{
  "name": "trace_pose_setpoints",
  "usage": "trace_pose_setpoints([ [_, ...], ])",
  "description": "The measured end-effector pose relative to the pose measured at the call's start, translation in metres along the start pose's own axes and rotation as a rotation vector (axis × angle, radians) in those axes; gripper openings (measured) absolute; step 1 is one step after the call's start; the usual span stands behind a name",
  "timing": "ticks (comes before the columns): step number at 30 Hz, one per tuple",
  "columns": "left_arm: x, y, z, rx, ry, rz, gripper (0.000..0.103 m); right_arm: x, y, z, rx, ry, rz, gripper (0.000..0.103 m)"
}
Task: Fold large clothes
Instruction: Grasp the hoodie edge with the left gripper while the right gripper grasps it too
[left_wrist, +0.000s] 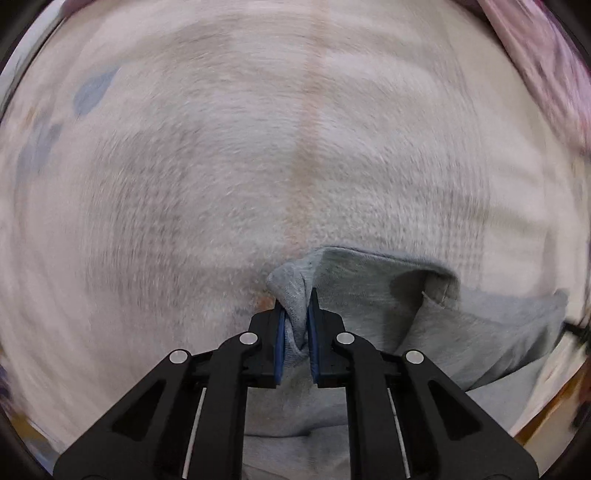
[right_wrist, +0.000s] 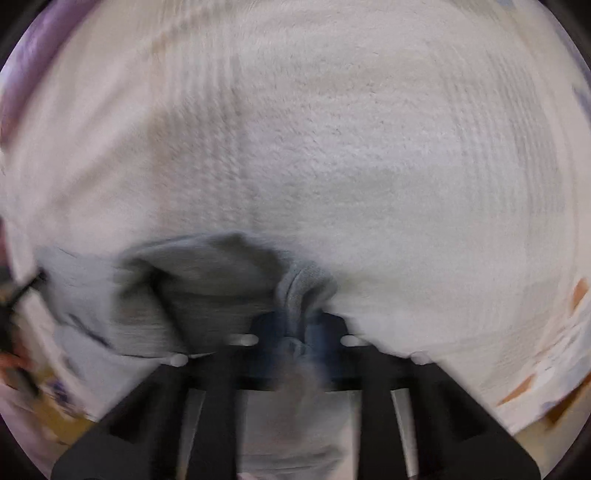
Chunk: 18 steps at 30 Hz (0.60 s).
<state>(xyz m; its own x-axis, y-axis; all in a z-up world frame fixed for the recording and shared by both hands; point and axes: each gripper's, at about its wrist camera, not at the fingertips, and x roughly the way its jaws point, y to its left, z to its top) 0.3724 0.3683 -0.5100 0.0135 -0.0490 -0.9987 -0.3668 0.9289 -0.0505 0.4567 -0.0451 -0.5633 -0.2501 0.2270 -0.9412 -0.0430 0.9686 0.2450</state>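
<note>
A light grey garment (left_wrist: 461, 325) lies on a pale fuzzy blanket (left_wrist: 258, 147). In the left wrist view my left gripper (left_wrist: 295, 306) points down and is shut on a bunched corner of the garment, which is squeezed between the blue pads (left_wrist: 279, 336). The cloth stretches away to the right with an open fold. In the blurred right wrist view my right gripper (right_wrist: 301, 332) is likewise shut on a bunched corner of the grey garment (right_wrist: 207, 291), and the cloth runs off to the left. The right fingertips are smeared by motion.
The pale blanket (right_wrist: 332, 147) fills most of both views. Pink patterned fabric (left_wrist: 546, 66) lies at the upper right of the left view. A wooden edge (left_wrist: 550, 417) shows at the lower right, and patterned bedding (right_wrist: 554, 354) at the right view's lower right.
</note>
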Motion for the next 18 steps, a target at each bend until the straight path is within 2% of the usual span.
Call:
trace_pose_setpoints([
  [3, -0.012, 0.005, -0.003, -0.044, -0.025, -0.021, 0.010, -0.013, 0.001, -0.010, 0.013, -0.063, -0.021, 0.009],
  [7, -0.035, 0.003, -0.012, 0.009, -0.071, -0.011, 0.009, -0.038, -0.004, -0.026, 0.097, -0.164, 0.011, 0.009],
  [9, -0.053, 0.006, -0.018, -0.013, -0.090, -0.018, 0.009, -0.053, -0.007, -0.034, 0.132, -0.217, 0.042, 0.009],
  [12, -0.073, 0.008, -0.024, -0.026, -0.135, -0.027, 0.009, -0.070, -0.003, -0.044, 0.124, -0.279, 0.027, 0.009],
  [14, -0.092, 0.016, -0.039, -0.028, -0.177, -0.016, 0.009, -0.081, 0.009, -0.042, 0.129, -0.308, 0.035, 0.008],
  [18, -0.120, 0.018, -0.028, -0.063, -0.236, -0.046, 0.008, -0.106, 0.027, -0.031, 0.112, -0.381, 0.039, 0.008],
])
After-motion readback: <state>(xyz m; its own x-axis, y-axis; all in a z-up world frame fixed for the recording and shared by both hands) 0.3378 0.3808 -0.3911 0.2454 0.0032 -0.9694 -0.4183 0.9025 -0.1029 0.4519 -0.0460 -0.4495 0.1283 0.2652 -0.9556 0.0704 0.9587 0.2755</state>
